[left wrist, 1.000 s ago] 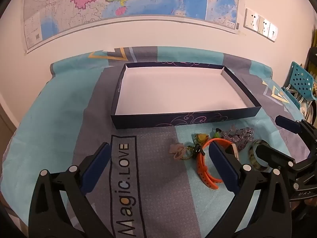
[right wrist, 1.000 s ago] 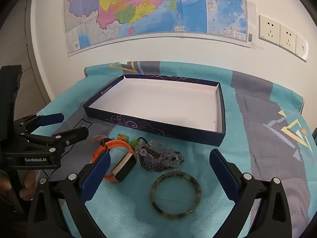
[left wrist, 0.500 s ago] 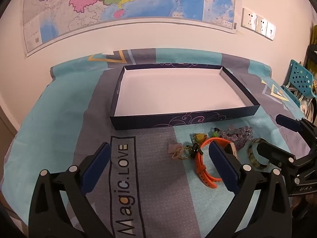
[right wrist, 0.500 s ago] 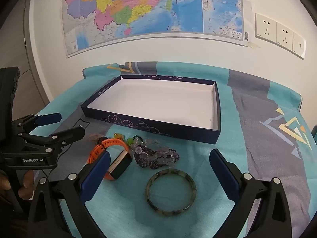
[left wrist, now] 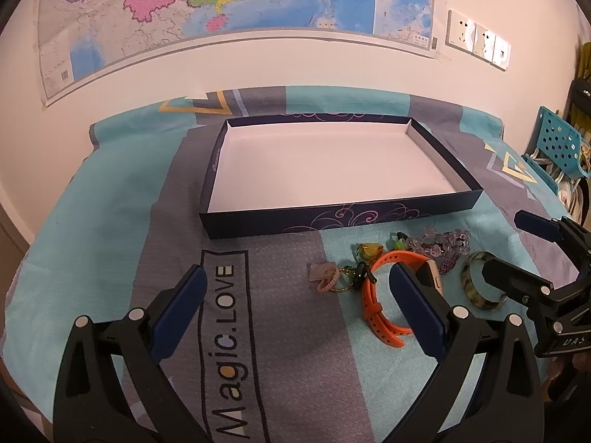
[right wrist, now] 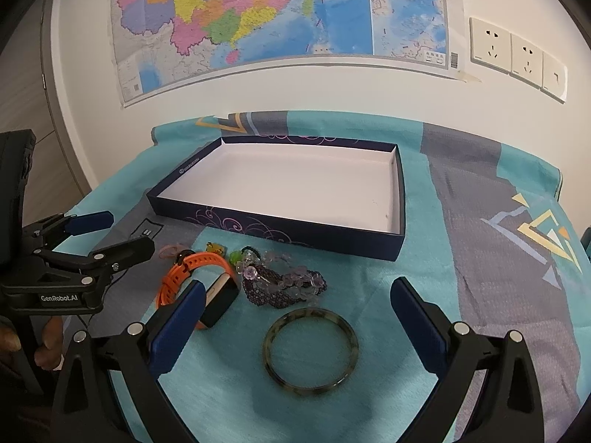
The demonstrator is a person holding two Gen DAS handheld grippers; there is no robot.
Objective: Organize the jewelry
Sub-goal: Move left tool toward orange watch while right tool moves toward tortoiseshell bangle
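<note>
An empty dark-blue box (left wrist: 354, 217) (right wrist: 280, 232) with a white floor lies on the cloth-covered table. In front of it lie an orange-strapped watch (left wrist: 376, 306) (right wrist: 192, 269), a pile of purple beads (left wrist: 439, 243) (right wrist: 284, 284), a mottled green bangle (left wrist: 476, 288) (right wrist: 310, 347), small green and yellow charms (left wrist: 369, 251) (right wrist: 218, 249) and a pink hair tie (left wrist: 327, 280) (right wrist: 170, 249). My left gripper (left wrist: 295, 302) (right wrist: 110, 232) is open, left of the watch. My right gripper (right wrist: 295, 313) (left wrist: 506, 247) is open, low over the bangle.
A patterned teal and grey cloth (left wrist: 110, 221) (right wrist: 498, 258) covers the table. A map (right wrist: 277, 11) and wall sockets (right wrist: 517, 55) are on the wall behind. A teal perforated basket (left wrist: 557, 144) stands at the far right.
Both grippers have drifted slightly toward the jewelry; the bangle sits a little lower and more centered between the right fingers. Nothing was grasped.
</note>
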